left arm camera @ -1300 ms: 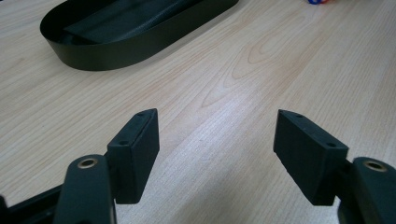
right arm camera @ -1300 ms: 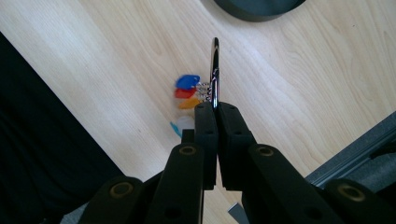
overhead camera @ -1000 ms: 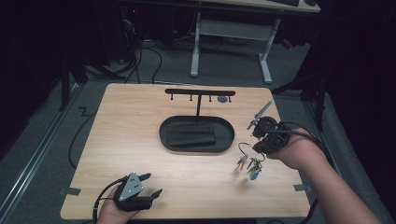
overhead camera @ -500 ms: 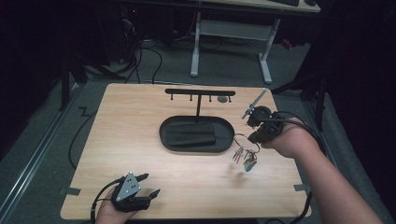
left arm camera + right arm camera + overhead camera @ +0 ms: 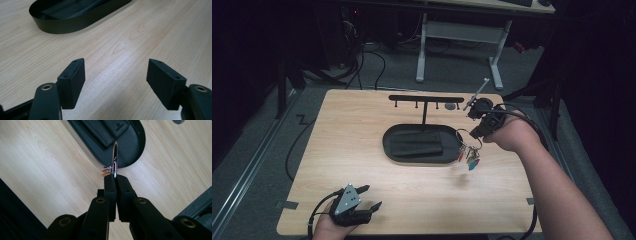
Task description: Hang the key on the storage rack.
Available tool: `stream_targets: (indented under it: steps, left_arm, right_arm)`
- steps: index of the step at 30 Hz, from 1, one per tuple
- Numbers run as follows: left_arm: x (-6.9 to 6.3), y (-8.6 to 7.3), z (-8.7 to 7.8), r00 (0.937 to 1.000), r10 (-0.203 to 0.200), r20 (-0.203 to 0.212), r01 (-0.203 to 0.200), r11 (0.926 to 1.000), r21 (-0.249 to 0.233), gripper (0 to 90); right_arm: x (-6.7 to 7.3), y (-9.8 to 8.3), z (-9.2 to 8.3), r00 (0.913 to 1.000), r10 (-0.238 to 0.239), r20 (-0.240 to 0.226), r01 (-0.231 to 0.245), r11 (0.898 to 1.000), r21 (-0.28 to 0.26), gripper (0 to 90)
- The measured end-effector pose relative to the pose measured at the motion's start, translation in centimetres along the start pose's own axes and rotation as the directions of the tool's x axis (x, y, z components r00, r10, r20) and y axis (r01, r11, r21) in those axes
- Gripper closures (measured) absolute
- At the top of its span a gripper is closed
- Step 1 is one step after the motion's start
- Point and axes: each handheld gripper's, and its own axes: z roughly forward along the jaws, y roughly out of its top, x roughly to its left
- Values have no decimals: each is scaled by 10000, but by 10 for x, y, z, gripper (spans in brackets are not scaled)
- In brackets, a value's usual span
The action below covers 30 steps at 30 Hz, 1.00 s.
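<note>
A key ring (image 5: 463, 136) is pinched between the closed jaws of the right gripper (image 5: 475, 131), keys (image 5: 468, 156) hanging in the air above the table (image 5: 362, 120), just off the right end of the black tray (image 5: 388, 145). The left gripper (image 5: 362, 204) is held open and empty at the table's near left corner.

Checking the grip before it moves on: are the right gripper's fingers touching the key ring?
Touching. The right gripper view shows the right gripper fingers pressed shut on the key ring.
</note>
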Motion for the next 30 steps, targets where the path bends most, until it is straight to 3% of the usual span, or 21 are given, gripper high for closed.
stream_targets:
  steps: [8,14,23,24,30]
  left_arm:
    - [2,-1,-3,10000,-65,-58,65,10000,-46,317]
    - [4,-1,-3,9999,-76,-77,76,10000,-64,317]
    - [4,-1,-1,10000,-47,3,47,10000,18,317]
    - [4,-1,0,10000,-44,1,44,10000,12,317]
    - [3,-1,-1,10000,17,-10,-17,10000,29,317]
  right_arm:
    - [-11,13,3,9992,393,-82,-395,9990,-227,880]
    - [-23,24,11,9984,556,133,-556,9984,48,880]
    - [-39,35,14,9947,1022,132,-1016,9942,-357,881]
    - [-39,37,14,9920,1257,118,-1253,9916,-336,880]
    - [-50,42,21,9917,1279,130,-1270,9905,-533,880]
